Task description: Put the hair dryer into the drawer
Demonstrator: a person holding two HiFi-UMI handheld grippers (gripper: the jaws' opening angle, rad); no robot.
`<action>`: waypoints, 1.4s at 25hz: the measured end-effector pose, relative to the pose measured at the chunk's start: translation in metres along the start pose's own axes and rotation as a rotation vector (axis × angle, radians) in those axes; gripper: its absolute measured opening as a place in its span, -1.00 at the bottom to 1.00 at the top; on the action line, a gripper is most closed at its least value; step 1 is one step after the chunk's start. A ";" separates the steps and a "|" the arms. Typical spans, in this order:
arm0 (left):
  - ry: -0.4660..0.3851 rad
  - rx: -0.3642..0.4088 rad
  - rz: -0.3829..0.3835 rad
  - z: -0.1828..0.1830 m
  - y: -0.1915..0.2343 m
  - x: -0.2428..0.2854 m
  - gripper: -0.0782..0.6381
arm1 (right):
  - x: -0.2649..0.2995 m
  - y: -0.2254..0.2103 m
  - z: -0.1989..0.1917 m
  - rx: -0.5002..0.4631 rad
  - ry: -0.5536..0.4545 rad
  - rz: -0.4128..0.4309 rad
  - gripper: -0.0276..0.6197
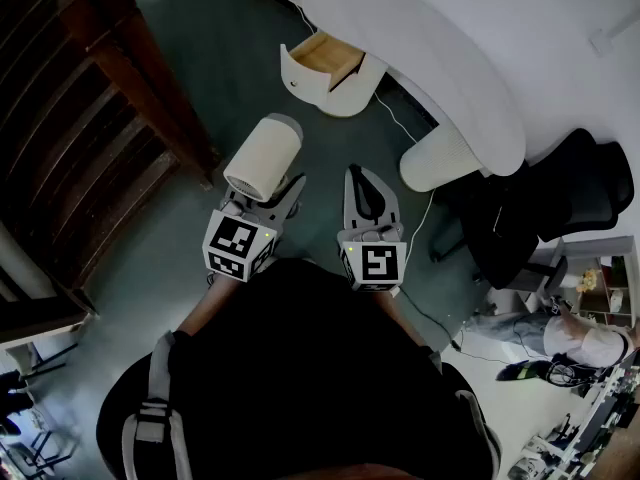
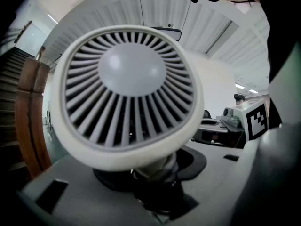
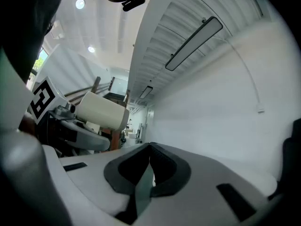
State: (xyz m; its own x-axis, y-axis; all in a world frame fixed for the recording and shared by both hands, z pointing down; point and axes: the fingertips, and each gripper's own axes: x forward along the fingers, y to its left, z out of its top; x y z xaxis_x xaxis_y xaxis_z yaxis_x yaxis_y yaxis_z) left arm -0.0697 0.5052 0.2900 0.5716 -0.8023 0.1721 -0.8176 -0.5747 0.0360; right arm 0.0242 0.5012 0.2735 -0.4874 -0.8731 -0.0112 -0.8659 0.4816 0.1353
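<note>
Grip on the handle: hair dryer (image 1: 262, 158) carried in the left gripper (image 1: 262, 200), jaws partway apart and pressed on the narrow handle (image 2: 151, 169) just below the barrel (image 3: 101, 111). Held over the dark floor (image 1: 200, 48), in front of the body, well apart from the open drawer (image 1: 322, 56), wooden inside, at the white curved desk (image 1: 430, 58). Barrel roughly level, nose toward the drawer. Rear grille (image 2: 129, 86) turned back at the left gripper's camera and filling most of that view. Right gripper (image 1: 362, 193) just beside, jaws closed together, nothing between them.

Judged from shape and finish: hard plastic shell, stiff, no give under the pads. Probably fairly light, though top-heavy, with a fat barrel above a slim stem. Smooth, rounded surfaces, so likely slippery, and liable to swivel or nod about the pinch point if swung fast.

Best hold: the handle, close under the barrel, as now. Barrel too wide and too round for a sure pinch; grille slats thin and better left untouched. Thin white cable (image 1: 398, 118) on the floor beside the desk; cannot tell whether part of the dryer. Worth lowering into the drawer gently rather than dropping, given a shell that may crack.
</note>
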 end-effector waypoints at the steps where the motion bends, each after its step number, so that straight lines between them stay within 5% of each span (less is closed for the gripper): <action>1: -0.001 0.002 0.002 0.000 -0.001 0.002 -0.22 | -0.001 -0.003 0.000 -0.004 -0.003 0.001 -0.84; 21: 0.025 -0.013 0.052 -0.011 -0.028 0.029 -0.22 | -0.007 -0.037 -0.020 0.041 -0.004 0.069 -0.84; 35: 0.056 -0.010 0.015 -0.014 0.054 0.089 -0.22 | 0.089 -0.046 -0.042 0.031 0.036 0.057 -0.84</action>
State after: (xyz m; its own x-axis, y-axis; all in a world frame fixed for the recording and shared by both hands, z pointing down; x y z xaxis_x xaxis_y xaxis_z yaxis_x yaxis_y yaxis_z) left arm -0.0634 0.4050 0.3209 0.5546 -0.8003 0.2278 -0.8268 -0.5608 0.0426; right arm 0.0253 0.3984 0.3075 -0.5318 -0.8463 0.0310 -0.8404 0.5319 0.1036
